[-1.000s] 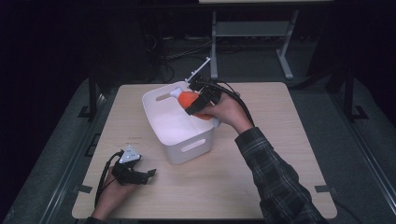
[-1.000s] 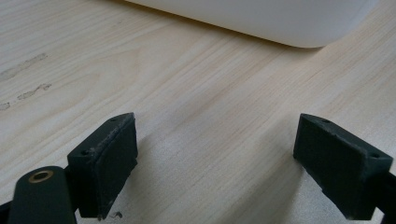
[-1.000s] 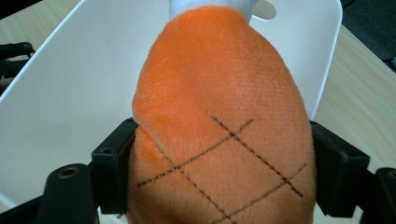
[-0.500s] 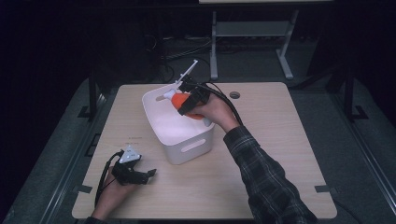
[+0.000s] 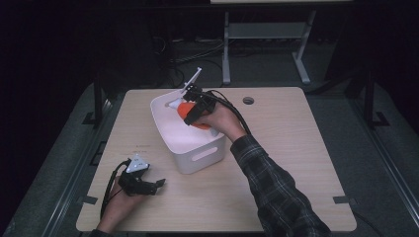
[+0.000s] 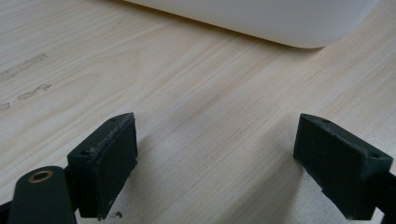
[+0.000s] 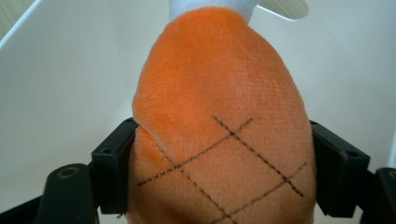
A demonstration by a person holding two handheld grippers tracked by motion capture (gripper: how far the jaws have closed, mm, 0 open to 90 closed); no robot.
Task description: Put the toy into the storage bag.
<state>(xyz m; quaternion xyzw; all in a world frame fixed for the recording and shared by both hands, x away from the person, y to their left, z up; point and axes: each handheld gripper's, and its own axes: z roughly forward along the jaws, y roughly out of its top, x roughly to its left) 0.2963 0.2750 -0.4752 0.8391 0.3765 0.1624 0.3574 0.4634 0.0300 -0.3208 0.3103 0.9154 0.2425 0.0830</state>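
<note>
Stitching on orange plush toy (image 7: 219, 135), right claw (image 7: 224, 163) clamping, white bin (image 5: 170, 133)

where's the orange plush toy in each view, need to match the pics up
High view: the orange plush toy sits above centre, over the white bin, under the right gripper.
Left gripper view: the toy is not in this picture; the bin's wall runs along the top.
Right gripper view: the toy is at centre, pinched between the black jaws, bin walls behind.
Shared landmark: the white bin.

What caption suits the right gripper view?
Right gripper clamps an orange plush toy inside a white bin.
</note>
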